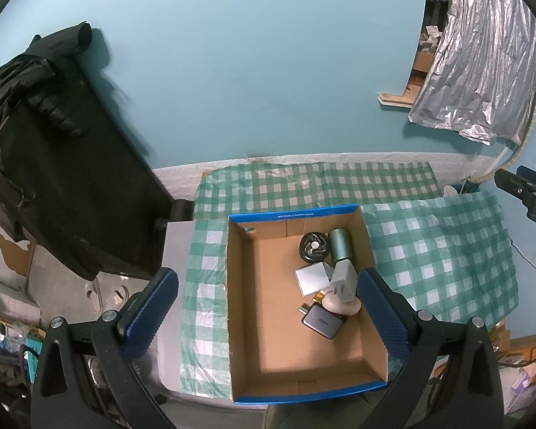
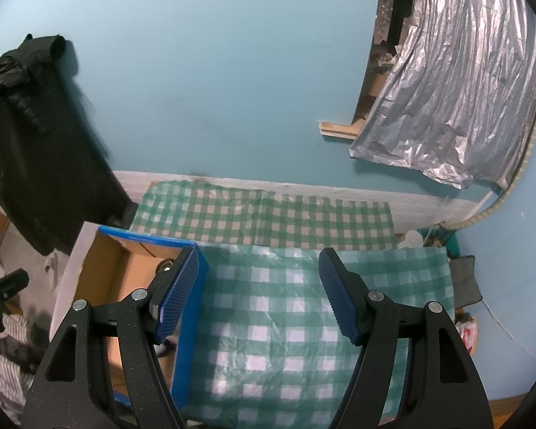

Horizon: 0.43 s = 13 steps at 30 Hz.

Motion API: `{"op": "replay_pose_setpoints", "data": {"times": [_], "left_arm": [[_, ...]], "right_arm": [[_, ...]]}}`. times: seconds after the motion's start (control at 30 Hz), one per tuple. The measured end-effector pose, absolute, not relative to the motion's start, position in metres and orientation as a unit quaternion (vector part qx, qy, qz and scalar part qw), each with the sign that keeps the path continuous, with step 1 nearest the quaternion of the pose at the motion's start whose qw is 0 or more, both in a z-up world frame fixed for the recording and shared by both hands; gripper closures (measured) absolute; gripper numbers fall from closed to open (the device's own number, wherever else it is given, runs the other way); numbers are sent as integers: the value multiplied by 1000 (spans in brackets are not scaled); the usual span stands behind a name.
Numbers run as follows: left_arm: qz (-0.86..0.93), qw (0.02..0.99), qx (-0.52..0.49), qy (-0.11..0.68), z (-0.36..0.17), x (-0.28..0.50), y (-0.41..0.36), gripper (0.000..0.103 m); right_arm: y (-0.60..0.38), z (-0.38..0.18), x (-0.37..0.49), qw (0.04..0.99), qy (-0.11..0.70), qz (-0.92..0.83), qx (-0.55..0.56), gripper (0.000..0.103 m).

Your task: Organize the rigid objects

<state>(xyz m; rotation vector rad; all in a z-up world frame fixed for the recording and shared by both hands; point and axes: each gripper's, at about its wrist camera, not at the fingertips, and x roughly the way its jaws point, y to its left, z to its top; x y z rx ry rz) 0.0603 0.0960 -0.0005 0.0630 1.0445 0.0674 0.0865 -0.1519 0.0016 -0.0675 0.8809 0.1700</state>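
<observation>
An open cardboard box with a blue rim (image 1: 293,214) sits on a green checked cloth. Inside lie a black round disc (image 1: 313,247), a green cylinder (image 1: 340,245), a white square block (image 1: 312,277), a white plug adapter (image 1: 343,282), a beige oval piece (image 1: 341,305) and a grey charger (image 1: 323,323). My left gripper (image 1: 268,316) is open and empty, held above the box. My right gripper (image 2: 259,295) is open and empty over the cloth, right of the box (image 2: 193,307). The other gripper's tip (image 1: 525,193) shows at the right edge of the left wrist view.
The checked cloth (image 2: 286,321) covers the table against a blue wall. A black jacket (image 1: 53,150) hangs at the left. A silver foil sheet (image 1: 482,64) hangs at the right. Clutter lies on the floor at the left (image 2: 3,336).
</observation>
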Motion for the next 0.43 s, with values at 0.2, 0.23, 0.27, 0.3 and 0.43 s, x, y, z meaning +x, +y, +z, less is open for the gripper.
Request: {"op": "replay_pose_setpoints", "data": {"times": [0.2,0.23,0.27,0.3,0.43], "left_arm": [[32,865,31,500,-1,58,97,2],[32,865,33,500,-2,59,97,2],[31,865,34,500,-2,58,96,2],[30,866,36,499,-1,58,95,2],[28,866,40,498,0,56,93,2]], "right_arm": [[-152,0,86,899,428,82,-30,34],[-152,0,86,899,429,82,-30,34],[-152,0,86,899,428,82,-29,34],[-153,0,85,900,428,81,-28,34],[-153,-2,84,899,430,82,-27,34]]}}
